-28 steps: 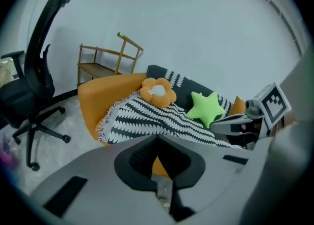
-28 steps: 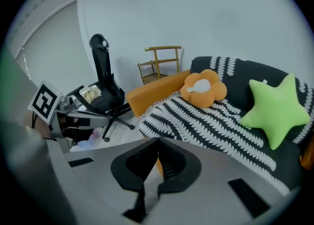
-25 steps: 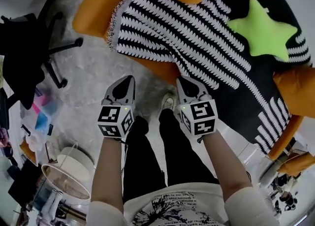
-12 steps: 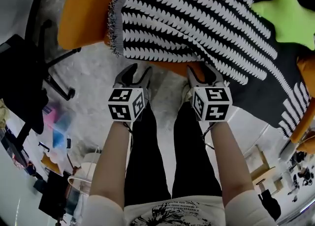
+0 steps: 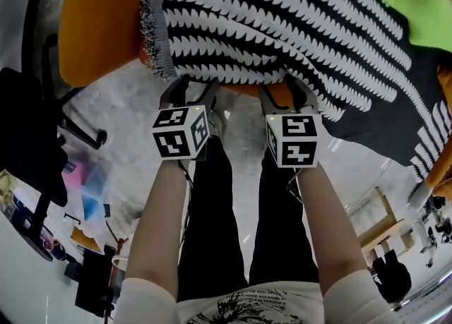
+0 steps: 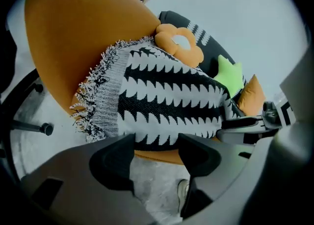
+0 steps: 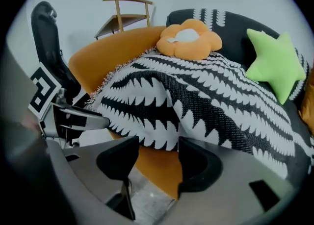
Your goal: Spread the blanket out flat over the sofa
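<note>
A black-and-white zigzag-striped blanket point(image 5: 282, 26) with a fringed left edge lies bunched over the orange sofa point(image 5: 99, 26); its front hem hangs over the seat's front. My left gripper point(image 5: 192, 90) and right gripper point(image 5: 284, 90) stand side by side just under that hem, both pointing steeply down. Both have just been opening. In the left gripper view the left gripper point(image 6: 156, 143) is open, with the blanket point(image 6: 167, 101) just beyond its tips and nothing between them. In the right gripper view the right gripper point(image 7: 157, 153) is open too, facing the hem point(image 7: 162, 138) and the sofa front point(image 7: 157, 170).
An orange flower cushion point(image 7: 189, 37) and a green star cushion point(image 7: 274, 64) lie on the blanket at the back. A black office chair point(image 5: 35, 125) stands left of the sofa, and a wooden chair point(image 7: 125, 15) behind it. The person's legs point(image 5: 212, 224) stand close to the sofa front.
Both grippers have dropped and moved forward from over the floor to the sofa's front edge. Their jaws went from shut to open. The sofa now fills more of the head view.
</note>
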`<state>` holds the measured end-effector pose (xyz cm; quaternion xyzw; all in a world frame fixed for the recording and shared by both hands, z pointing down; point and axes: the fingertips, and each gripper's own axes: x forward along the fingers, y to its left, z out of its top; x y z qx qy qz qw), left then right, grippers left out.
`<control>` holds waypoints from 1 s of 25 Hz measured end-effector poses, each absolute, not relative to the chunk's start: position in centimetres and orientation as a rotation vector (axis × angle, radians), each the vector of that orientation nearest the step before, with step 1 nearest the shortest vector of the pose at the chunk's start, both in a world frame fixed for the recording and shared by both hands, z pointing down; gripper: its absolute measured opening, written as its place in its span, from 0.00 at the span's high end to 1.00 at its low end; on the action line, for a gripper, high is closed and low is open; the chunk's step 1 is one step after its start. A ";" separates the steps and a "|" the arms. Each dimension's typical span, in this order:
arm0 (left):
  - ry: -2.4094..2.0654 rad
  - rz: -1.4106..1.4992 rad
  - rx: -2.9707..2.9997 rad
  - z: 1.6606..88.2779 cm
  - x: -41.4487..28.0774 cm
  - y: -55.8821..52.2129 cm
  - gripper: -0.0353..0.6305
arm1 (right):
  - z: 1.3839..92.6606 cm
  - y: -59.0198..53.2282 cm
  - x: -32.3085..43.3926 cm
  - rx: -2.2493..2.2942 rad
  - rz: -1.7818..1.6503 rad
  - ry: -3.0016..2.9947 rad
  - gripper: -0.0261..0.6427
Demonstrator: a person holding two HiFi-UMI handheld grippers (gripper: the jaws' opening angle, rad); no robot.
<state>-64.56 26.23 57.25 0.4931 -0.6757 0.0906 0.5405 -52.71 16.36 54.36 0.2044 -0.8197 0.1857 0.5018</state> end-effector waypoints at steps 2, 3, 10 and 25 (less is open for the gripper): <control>-1.630 0.254 1.165 57.8 -64.8 26.2 0.52 | 55.8 16.1 -52.8 0.510 0.454 -1.969 0.56; -1.640 0.281 1.166 57.8 -64.6 26.2 0.53 | 56.1 15.9 -52.7 0.524 0.454 -1.967 0.56; -1.567 0.393 1.151 58.0 -64.3 26.2 0.58 | 55.9 15.3 -52.0 0.551 0.461 -1.950 0.65; -1.595 0.533 1.287 51.2 -66.9 30.0 0.90 | 50.7 22.9 -54.0 0.475 0.642 -1.921 0.90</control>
